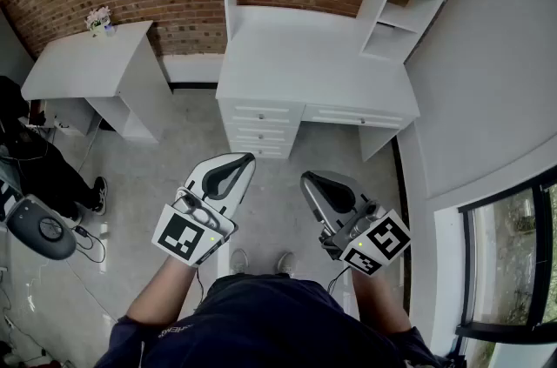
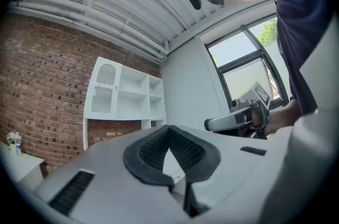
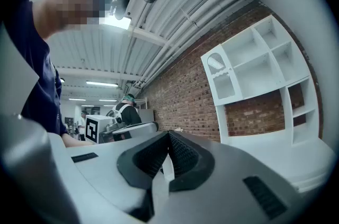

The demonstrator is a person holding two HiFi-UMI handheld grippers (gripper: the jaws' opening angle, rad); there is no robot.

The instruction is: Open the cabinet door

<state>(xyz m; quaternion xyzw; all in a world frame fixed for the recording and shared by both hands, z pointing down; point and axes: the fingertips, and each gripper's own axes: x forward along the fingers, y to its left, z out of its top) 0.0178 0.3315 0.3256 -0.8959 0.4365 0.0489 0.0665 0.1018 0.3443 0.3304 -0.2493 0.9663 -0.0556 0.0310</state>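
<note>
A white desk [image 1: 305, 70] with a shelf hutch stands against the brick wall ahead. The hutch's small cabinet door [image 2: 104, 91] with an arched slatted top sits at its upper left and looks closed; it also shows in the right gripper view, cabinet door [image 3: 221, 77]. My left gripper [image 1: 246, 157] and right gripper [image 1: 306, 177] are held side by side in front of my body, well short of the desk. Each points toward the desk, shut with nothing between the pads. Up close, the left gripper [image 2: 169, 127] and right gripper [image 3: 169, 134] show their jaws meeting.
Drawers [image 1: 261, 127] fill the desk's lower left. A white side table [image 1: 87, 62] with a small flower vase [image 1: 100, 20] stands at the left. Dark gear [image 1: 39, 227] lies on the floor at far left. A white wall and window [image 1: 513, 262] run along the right. Another person [image 3: 125, 109] stands far off.
</note>
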